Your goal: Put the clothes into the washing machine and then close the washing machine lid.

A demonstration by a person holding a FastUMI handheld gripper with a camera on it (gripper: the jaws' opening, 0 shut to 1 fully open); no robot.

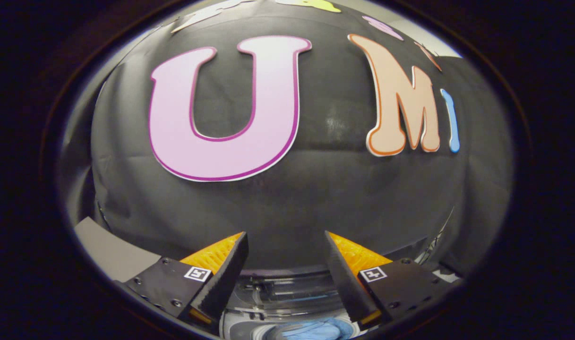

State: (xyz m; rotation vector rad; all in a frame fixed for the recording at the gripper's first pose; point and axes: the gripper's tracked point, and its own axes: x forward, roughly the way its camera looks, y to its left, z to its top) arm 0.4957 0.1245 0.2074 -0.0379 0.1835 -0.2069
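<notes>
A hand-held gripper (286, 245) rides high above a top-loading washing machine (287, 293), its two fingers spread well apart and clamped on nothing, pointed mostly at the booth's black cloth wall (315, 198) on the far side; the empty gap between the fingers suggests the load has already been let go rather than being carried. Low between the fingers, down in the drum, lies a bundle of blue clothes (315, 329), apparently resting inside the opening; how deep it sits cannot be told, since only its upper folds show. Just beyond the clothes, on the far side of the opening, a clear, glassy panel (292, 295) with a pale rim appears to be the machine's lid, seemingly raised or folded back toward the wall; whether it is fully open is hard to judge at this angle. To the near left a pale grey surface (110, 252) slants beside the machine. By the look of it the loading step is done and the closing step remains; the raised, level pose likely clears the gripper from the drum before it reaches for the lid.
</notes>
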